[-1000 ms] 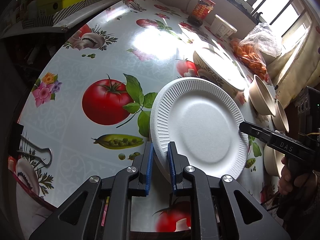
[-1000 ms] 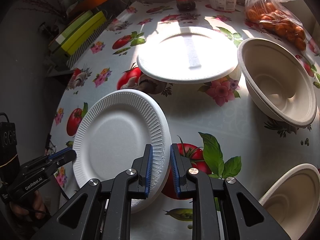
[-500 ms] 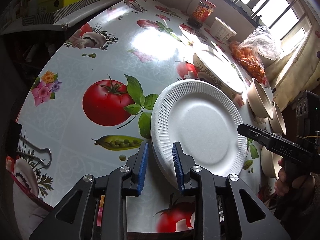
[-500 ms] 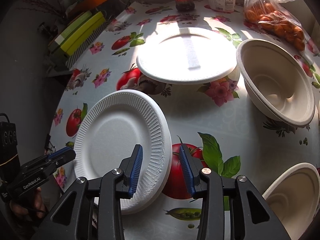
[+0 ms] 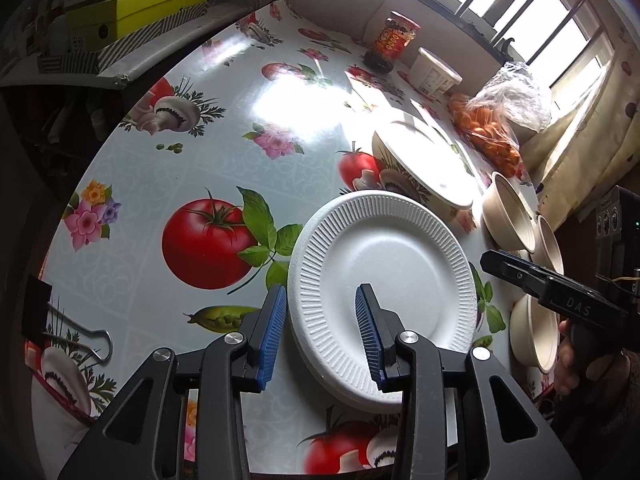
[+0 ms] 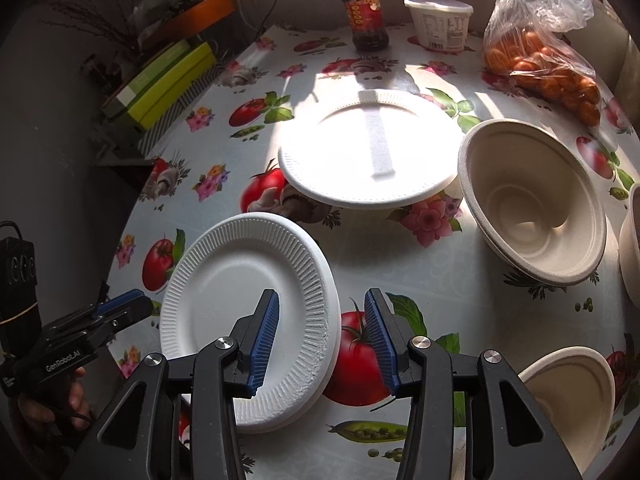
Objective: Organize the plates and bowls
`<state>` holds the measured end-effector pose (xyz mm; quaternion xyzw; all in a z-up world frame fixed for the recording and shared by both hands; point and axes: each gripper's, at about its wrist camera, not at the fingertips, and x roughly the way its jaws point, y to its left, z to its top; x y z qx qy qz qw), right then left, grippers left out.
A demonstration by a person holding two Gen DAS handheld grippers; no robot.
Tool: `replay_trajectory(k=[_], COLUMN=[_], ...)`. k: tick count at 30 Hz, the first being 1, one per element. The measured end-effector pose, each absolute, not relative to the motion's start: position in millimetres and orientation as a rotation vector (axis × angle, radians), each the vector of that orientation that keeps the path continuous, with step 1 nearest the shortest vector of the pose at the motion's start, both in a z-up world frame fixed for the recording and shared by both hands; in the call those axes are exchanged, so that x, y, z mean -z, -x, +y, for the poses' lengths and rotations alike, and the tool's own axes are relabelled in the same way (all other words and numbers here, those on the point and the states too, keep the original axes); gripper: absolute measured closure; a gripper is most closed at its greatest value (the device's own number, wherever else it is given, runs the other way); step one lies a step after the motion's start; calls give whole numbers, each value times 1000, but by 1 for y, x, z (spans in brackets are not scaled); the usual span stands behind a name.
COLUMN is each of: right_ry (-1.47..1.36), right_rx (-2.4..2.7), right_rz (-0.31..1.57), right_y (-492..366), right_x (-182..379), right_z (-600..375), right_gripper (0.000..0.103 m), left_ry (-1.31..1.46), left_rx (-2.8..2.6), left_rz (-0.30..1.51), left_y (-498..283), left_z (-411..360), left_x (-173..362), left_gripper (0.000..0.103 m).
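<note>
- Left wrist view: the left gripper (image 5: 321, 330) straddles the near rim of the ribbed white plate (image 5: 384, 280), jaws partly open and opening; neither blue pad presses the rim, so nothing is held. The plate lies on the tablecloth (image 5: 160, 168), seemingly on a second plate. The right gripper (image 5: 520, 274) reaches in at the plate's far edge.
- Right wrist view: the right gripper (image 6: 320, 334) likewise straddles the ribbed white plate (image 6: 240, 304), jaws partly open and opening, empty. A smooth plate (image 6: 368, 152) and stacked bowls (image 6: 536, 208) lie beyond.
- Risk: withdrawing at an angle could let a pad catch the light rim and drag or flip the plate off its stack.
</note>
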<state>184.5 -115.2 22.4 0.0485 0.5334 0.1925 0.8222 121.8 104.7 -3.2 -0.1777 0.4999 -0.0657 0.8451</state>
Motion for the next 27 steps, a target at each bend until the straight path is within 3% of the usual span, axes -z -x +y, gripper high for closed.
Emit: replay_trajectory(k=[17,27], right_ry=[-83,-131], right_rx=[-377,-380], right_rz=[998,1029], right_y=[-240,-301], right_x=[-94,-105], right_z=[-152,-186], right_gripper=[59,59], left_ry=[382,366], left_rx=[180,203], left_rz=[985,1022], left_y=[-187,-237], left_z=[92,66], left_x=[-42,-49], left_gripper=[65,65])
